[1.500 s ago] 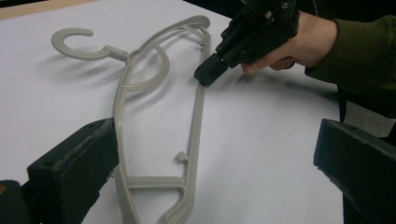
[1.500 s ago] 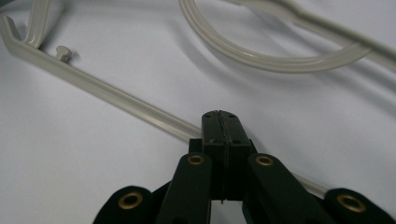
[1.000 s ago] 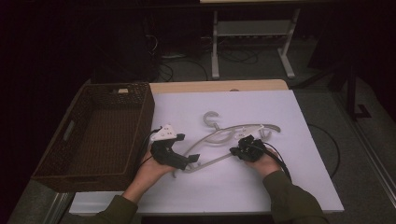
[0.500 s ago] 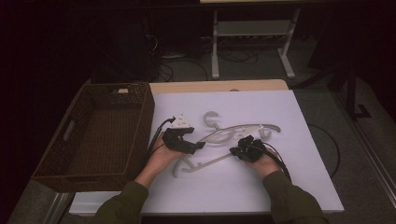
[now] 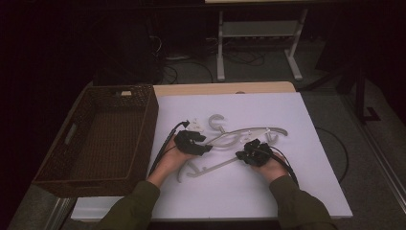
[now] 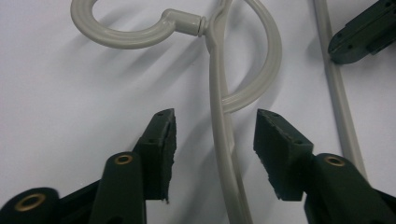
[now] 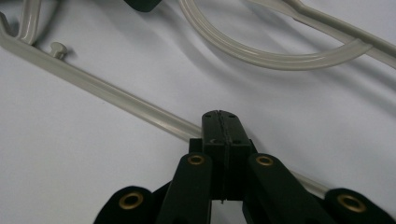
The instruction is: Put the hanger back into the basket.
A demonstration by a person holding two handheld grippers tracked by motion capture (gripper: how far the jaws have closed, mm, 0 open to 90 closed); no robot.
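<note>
**Second grip being taken on the hanger**

The hanger [image 5: 239, 139] lies on the white table [image 5: 316, 182], right of the basket [image 5: 100, 139]. Its lower bar is pinched, it seems, by the right gripper [image 7: 219, 122]. The left gripper [image 6: 215, 140] has just been closing; its jaws straddle the arm, untouched. Next, full closure is needed before lifting.

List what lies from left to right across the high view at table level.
Wicker basket → left gripper, fingers open astride a hanger's arm → right gripper, shut on the hanger's bar → bare white table.
</note>
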